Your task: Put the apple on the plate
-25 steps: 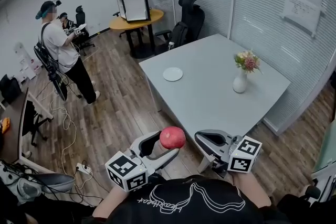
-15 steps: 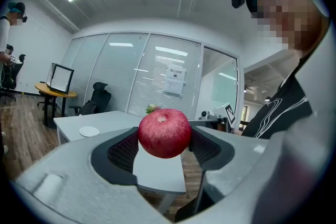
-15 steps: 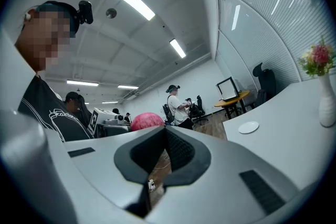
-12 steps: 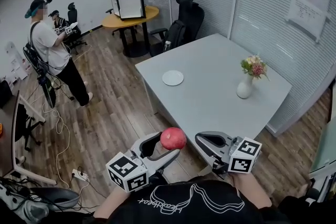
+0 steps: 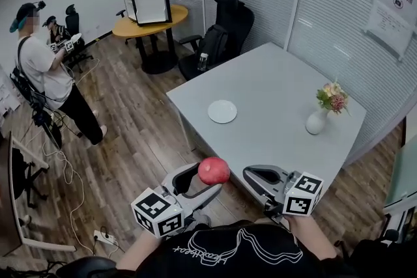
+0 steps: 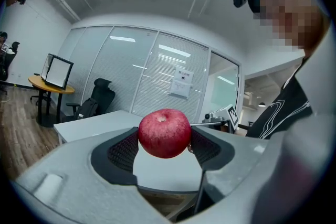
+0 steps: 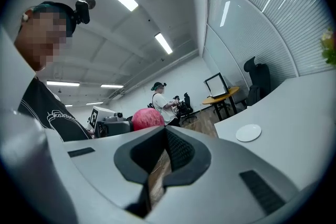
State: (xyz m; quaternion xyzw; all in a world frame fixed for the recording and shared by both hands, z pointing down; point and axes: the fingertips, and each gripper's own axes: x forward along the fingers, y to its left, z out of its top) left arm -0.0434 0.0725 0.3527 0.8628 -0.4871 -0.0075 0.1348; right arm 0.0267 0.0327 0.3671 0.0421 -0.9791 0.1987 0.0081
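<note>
A red apple (image 5: 214, 170) hangs over the wood floor, short of the near corner of the grey table (image 5: 280, 84), with my left gripper (image 5: 207, 177) shut on it. The left gripper view shows the apple (image 6: 164, 132) pinched between the two dark pads of the left gripper (image 6: 164, 140). A small white plate (image 5: 222, 111) lies near the table's left edge, well ahead of both grippers. My right gripper (image 5: 250, 172) is beside the apple, to its right, shut and holding nothing. In the right gripper view, the right gripper (image 7: 165, 136) is shown with the apple (image 7: 147, 119) to its left and the plate (image 7: 248, 132) far off.
A white vase of flowers (image 5: 319, 119) stands on the table's right side. A black office chair (image 5: 225, 23) sits at the far end, and beyond it is a round yellow table (image 5: 150, 19) with a box. A person (image 5: 45, 75) stands at the left, near cables (image 5: 71, 172) on the floor.
The table and plate have slid lower and to the right in the head view and look slightly nearer. The standing person has drifted left. Both grippers keep their pose, and the apple stays gripped.
</note>
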